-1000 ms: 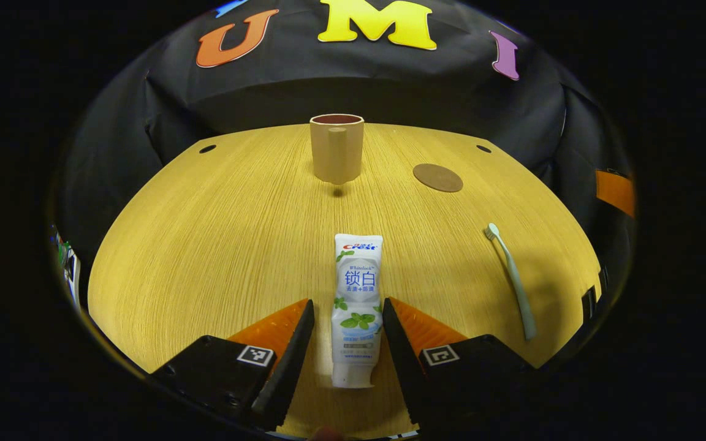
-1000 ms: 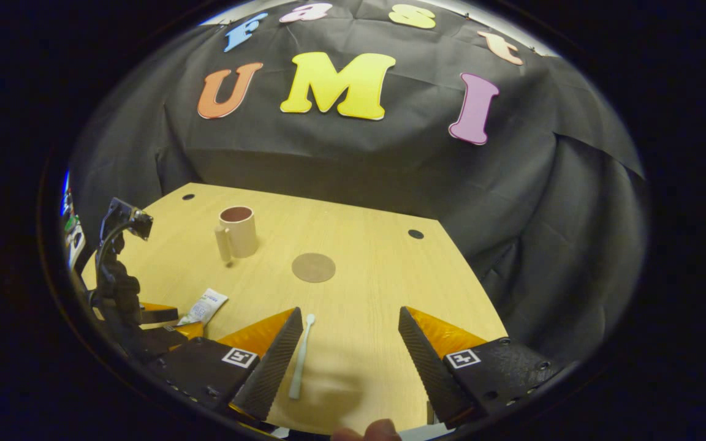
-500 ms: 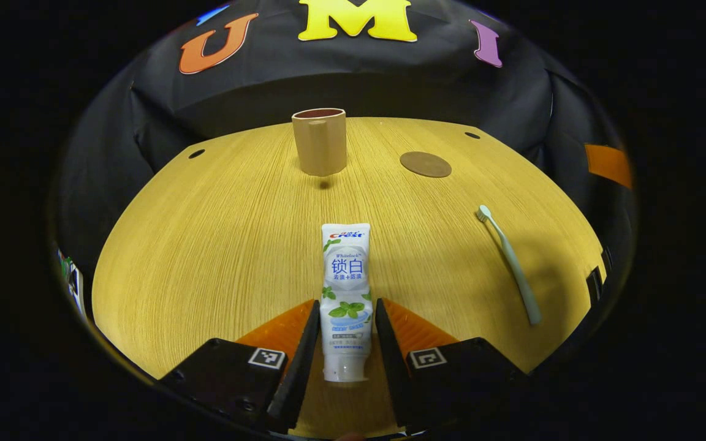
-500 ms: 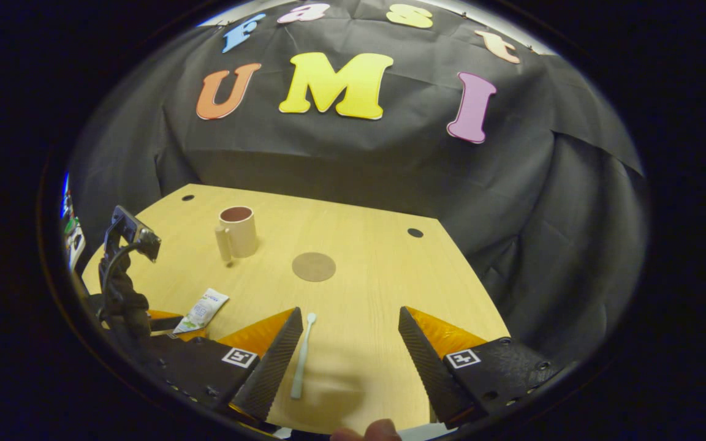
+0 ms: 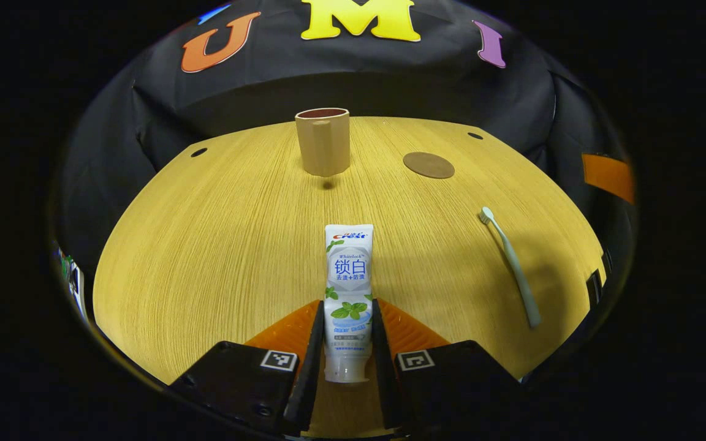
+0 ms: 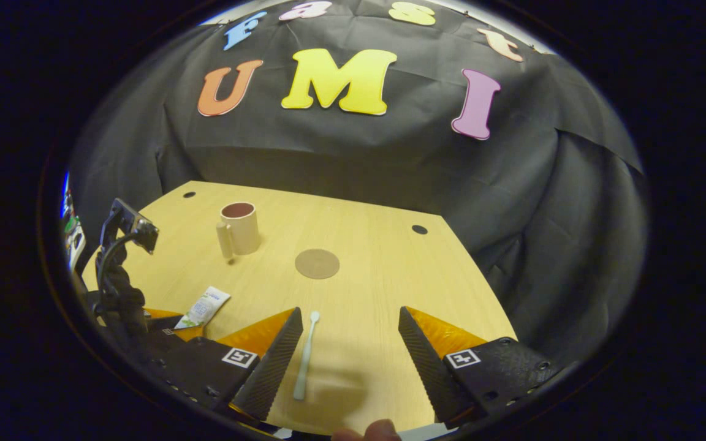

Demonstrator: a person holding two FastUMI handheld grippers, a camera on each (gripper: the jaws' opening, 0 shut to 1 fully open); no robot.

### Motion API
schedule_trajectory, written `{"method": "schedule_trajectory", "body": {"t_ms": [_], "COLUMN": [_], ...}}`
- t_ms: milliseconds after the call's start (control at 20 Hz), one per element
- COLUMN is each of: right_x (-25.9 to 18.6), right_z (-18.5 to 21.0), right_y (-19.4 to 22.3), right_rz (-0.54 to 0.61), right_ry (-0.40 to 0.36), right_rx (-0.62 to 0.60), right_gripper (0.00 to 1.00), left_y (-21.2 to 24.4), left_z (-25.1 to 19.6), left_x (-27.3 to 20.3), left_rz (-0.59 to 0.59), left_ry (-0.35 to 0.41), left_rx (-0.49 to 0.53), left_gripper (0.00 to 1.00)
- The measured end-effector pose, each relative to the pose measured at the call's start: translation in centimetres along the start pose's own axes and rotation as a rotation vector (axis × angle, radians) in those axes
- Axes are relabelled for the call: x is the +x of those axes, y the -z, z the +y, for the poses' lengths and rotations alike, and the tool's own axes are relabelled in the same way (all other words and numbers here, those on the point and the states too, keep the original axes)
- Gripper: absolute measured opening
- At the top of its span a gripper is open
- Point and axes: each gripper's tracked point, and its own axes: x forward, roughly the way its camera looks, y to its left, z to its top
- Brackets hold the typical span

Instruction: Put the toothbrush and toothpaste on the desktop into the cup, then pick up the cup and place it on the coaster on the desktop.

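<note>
Here left tool point(image 5: 345, 334) clamps toothpaste point(image 5: 347, 288), right tool point(image 6: 353, 343) agape

Wooden desktop point(image 5: 224, 245): light, straight-grained, with a curved near edge in the left gripper view. Three small dark round holes near its far edge: far left point(image 5: 198, 152), far right point(image 5: 475, 136), and in the right gripper view far right point(image 6: 419, 229). Black cloth wall point(image 6: 353, 159) hangs behind, creased.

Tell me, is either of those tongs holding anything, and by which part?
The left tongs pinch the toothpaste near its cap end. The right tongs are open, holding nothing.
</note>
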Motion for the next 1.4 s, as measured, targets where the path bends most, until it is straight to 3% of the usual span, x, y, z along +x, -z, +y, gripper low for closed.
{"method": "schedule_trajectory", "body": {"t_ms": [650, 800, 850, 900, 950, 1000, 1050, 1400], "right_x": [4.9, 6.2, 6.6, 7.1, 7.6, 8.1, 8.7, 11.3], "right_z": [4.0, 5.0, 5.3, 5.5, 5.6, 5.7, 5.7, 6.0], "right_y": [5.8, 6.8, 7.1, 7.5, 7.8, 8.2, 8.3, 9.0], "right_rz": [0.203, 0.243, 0.256, 0.264, 0.274, 0.280, 0.281, 0.328], "right_ry": [-0.076, -0.086, -0.089, -0.092, -0.095, -0.096, -0.093, -0.111], "right_rx": [0.063, 0.080, 0.082, 0.087, 0.089, 0.090, 0.088, 0.091], "right_gripper": [0.96, 0.96, 0.96, 0.96, 0.96, 0.96, 0.93, 0.69], "left_y": [-3.2, -4.3, -4.5, -4.7, -5.0, -5.2, -5.3, -5.9], "left_z": [1.3, 1.8, 2.0, 2.2, 2.3, 2.5, 2.7, 3.5], "left_x": [-2.5, -3.4, -3.7, -4.0, -4.2, -4.4, -4.6, -5.8], "left_rz": [-0.083, -0.101, -0.106, -0.111, -0.115, -0.118, -0.121, -0.137], "left_ry": [0.002, -0.005, -0.008, -0.012, -0.015, -0.020, -0.026, -0.048], "left_rx": [-0.043, -0.048, -0.050, -0.052, -0.054, -0.056, -0.058, -0.074], "left_gripper": [0.40, 0.40, 0.47, 0.47, 0.40, 0.47, 0.40, 0.40]}}
